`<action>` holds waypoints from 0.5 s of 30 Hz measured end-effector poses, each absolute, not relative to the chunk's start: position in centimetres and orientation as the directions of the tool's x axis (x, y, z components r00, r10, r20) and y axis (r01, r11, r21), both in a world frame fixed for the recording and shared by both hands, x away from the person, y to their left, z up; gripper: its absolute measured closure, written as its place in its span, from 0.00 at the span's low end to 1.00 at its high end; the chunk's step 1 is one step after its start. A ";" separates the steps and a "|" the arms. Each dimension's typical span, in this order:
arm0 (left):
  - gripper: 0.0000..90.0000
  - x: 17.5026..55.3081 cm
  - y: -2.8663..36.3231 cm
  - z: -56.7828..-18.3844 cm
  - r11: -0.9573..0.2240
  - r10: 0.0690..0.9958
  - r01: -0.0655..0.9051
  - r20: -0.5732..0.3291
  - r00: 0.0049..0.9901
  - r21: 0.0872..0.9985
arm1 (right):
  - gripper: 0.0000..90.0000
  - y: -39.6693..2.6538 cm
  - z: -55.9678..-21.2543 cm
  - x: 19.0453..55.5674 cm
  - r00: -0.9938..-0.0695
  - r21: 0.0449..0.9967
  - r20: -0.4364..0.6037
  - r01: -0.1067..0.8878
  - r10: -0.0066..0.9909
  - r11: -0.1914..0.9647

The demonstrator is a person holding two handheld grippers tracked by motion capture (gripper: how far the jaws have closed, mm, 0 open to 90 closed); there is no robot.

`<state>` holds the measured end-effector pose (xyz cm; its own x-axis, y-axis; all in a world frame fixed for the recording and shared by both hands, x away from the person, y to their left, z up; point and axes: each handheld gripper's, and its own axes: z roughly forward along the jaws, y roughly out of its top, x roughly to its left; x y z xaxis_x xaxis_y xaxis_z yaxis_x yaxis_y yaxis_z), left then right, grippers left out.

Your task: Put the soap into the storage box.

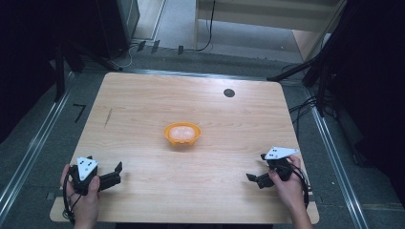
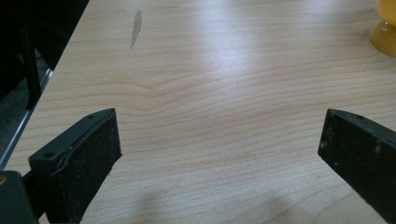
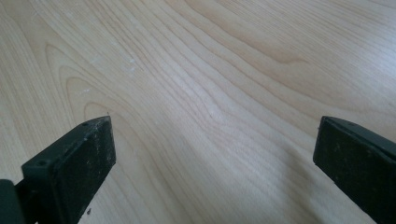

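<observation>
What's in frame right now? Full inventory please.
bowl: 1, orange with pale contents, middle of the table; its edge also shows at the top right of the left gripper view
table: 1, light wood
round hole cover: 1, dark, far right part of the table
dark streak: 1, grey, left part of the table
left gripper: 1, black with grey plate, near left corner, jaws wide apart, holding nothing
right gripper: 1, black with grey plate, near right corner, jaws wide apart, holding nothing
hands: 2, one on each gripper
</observation>
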<state>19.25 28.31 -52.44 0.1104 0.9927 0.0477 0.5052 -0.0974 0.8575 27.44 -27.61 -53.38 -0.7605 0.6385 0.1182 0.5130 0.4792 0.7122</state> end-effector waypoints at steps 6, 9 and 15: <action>0.00 19.2 28.3 -52.4 -0.102 0.992 0.506 0.052 0.114 0.856 | 0.00 -29.2 -53.8 26.4 -0.738 0.735 0.137 0.522 0.660 0.432; 0.00 19.2 28.2 -52.4 -0.103 0.992 0.506 0.053 0.112 0.856 | 0.00 -29.8 -53.9 25.9 -0.729 0.744 0.147 0.527 0.669 0.411; 0.00 19.2 28.2 -52.4 -0.105 0.992 0.506 0.057 0.110 0.856 | 0.00 -30.9 -54.2 25.2 -0.708 0.759 0.154 0.532 0.689 0.376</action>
<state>19.22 28.17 -52.44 0.1101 0.9923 0.0568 0.5057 -0.1051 0.8563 25.21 -30.94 -54.18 -0.7078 0.6894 0.1540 0.5315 0.3761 0.7590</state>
